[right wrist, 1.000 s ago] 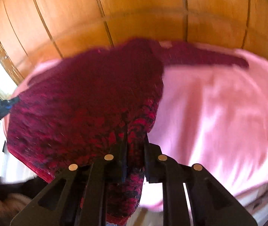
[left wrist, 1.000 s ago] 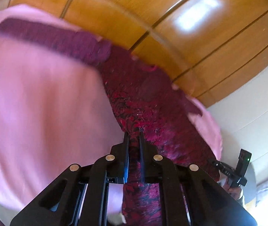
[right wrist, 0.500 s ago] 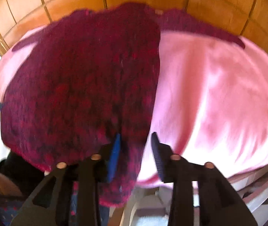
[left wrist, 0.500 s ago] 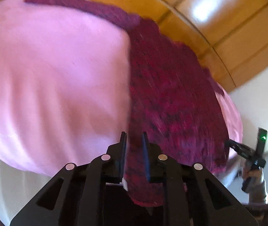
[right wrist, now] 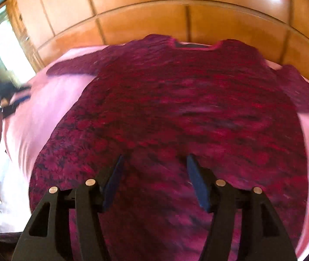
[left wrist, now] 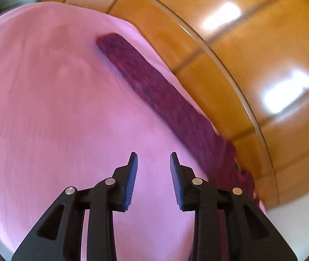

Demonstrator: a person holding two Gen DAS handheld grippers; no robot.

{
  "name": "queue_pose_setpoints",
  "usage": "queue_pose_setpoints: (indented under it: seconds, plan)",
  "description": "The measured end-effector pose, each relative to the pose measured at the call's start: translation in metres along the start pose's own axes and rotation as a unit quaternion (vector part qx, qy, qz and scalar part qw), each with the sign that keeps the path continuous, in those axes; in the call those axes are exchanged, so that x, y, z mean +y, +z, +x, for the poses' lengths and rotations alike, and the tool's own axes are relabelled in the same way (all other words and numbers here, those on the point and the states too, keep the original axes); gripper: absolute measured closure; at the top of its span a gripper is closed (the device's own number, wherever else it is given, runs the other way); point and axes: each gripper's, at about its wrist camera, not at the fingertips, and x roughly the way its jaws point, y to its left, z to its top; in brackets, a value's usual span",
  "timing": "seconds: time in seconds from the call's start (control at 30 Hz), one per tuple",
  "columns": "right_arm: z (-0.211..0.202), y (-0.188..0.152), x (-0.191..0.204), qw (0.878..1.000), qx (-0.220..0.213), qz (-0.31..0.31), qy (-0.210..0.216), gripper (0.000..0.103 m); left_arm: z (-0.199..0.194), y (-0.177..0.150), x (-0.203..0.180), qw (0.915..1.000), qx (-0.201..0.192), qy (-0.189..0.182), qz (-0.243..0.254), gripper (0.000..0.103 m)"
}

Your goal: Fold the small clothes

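Note:
A dark red knitted sweater lies spread flat on a pink sheet, neck toward the wooden wall, both sleeves stretched out sideways. My right gripper hovers over its lower middle, jaws opening, nothing between them. In the left wrist view one long sleeve runs diagonally across the pink sheet. My left gripper is over bare sheet to the left of that sleeve, jaws opening and holding nothing.
A glossy wooden panelled wall rises right behind the sheet's far edge. At the left edge of the right wrist view, the other gripper and a hand show, blurred. A bright window lies beyond.
Both grippers let go of the sweater's hem and opened. The left one swung away over bare sheet beside a sleeve; the right one moved over the sweater's body, which now lies flat.

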Motion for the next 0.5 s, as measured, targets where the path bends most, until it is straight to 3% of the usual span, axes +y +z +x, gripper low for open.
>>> queue_pose_setpoints:
  seconds: [0.07,0.13,0.3,0.37,0.5]
  plan:
    - [0.013,0.001,0.004,1.0,0.002,-0.008,-0.014,0.033,0.012,0.023,0.005,0.9997,-0.016,0.013,-0.015,0.052]
    - [0.02,-0.003,-0.001,1.0,0.0,-0.004,-0.002,0.02,0.03,0.049,0.006,0.999,-0.026,0.034,-0.015,0.051]
    - [0.034,0.002,-0.002,0.999,0.014,-0.009,0.027,0.002,0.075,0.101,0.012,0.9966,-0.017,0.079,-0.019,0.051]
    - [0.037,0.003,0.001,0.999,0.016,-0.014,0.028,0.002,0.089,0.114,0.02,0.9944,-0.016,0.101,-0.029,0.051]
    - [0.038,0.002,-0.003,0.999,0.005,-0.003,0.036,0.002,0.114,0.138,0.043,0.9916,-0.013,0.106,-0.072,0.051]
